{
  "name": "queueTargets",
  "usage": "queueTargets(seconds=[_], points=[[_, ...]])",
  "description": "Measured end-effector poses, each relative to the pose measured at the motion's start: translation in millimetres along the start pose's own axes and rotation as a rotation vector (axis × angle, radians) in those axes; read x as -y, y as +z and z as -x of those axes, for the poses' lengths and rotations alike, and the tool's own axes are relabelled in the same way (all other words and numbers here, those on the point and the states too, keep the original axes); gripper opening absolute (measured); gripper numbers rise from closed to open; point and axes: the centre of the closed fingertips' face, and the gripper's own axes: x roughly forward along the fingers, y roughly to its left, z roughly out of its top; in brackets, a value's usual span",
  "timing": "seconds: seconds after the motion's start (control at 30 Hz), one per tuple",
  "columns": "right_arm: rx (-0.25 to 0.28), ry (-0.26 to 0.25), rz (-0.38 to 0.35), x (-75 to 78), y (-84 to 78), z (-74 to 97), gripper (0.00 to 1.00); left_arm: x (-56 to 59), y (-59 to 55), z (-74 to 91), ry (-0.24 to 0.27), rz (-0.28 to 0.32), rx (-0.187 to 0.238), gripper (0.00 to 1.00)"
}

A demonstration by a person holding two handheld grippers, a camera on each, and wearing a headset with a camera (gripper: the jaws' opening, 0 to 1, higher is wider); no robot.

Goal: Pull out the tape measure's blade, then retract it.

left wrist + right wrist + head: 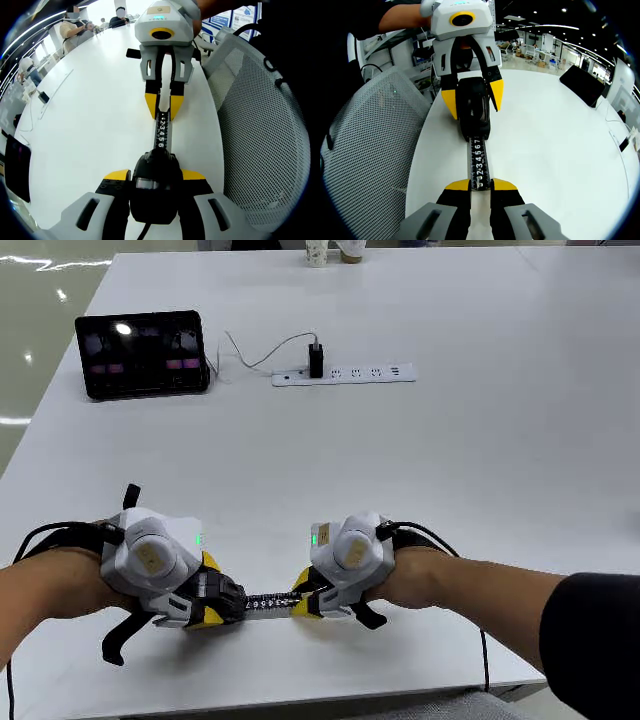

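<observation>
A black tape measure case (pixel 222 600) lies near the table's front edge, and my left gripper (pixel 212 604) is shut on it. A short length of numbered blade (pixel 268 600) runs right from the case to my right gripper (pixel 305 604), which is shut on the blade's tip. In the left gripper view the case (pixel 155 187) sits between my yellow-tipped jaws, and the blade (pixel 161 132) leads away to the right gripper (pixel 162 102). In the right gripper view the blade (pixel 479 167) shows numbers up to about 7, ending at the case (pixel 474 112) held by the left gripper (pixel 473 100).
A dark tablet (pixel 142 352) stands at the back left of the white table (pixel 480 460). A white power strip (pixel 345 374) with a black charger (pixel 316 360) lies behind the middle. Cups (pixel 320 252) stand at the far edge. A grey mesh chair (pixel 260 125) is beside the front edge.
</observation>
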Motion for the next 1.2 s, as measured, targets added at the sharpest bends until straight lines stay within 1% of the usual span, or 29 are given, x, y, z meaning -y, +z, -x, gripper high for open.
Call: queueTargets(seconds=[0.67,0.93,1.03,1.2], points=[[0.006,-0.008,-0.015,-0.8,-7.9,8.0,0.10,0.3,-0.2,-0.3,-0.001,-0.001,-0.003,0.31],[0.004,-0.009,-0.022,-0.3,-13.8,13.9,0.10,0.2,-0.3,-0.2,-0.002,-0.001,-0.003,0.31],[0.001,-0.008,-0.003,-0.5,-16.9,15.9,0.10,0.2,-0.1,-0.3,-0.001,-0.001,-0.003,0.31],[0.001,-0.009,-0.010,-0.2,-21.1,19.7,0.10,0.1,-0.1,-0.6,0.000,0.001,-0.002,0.31]])
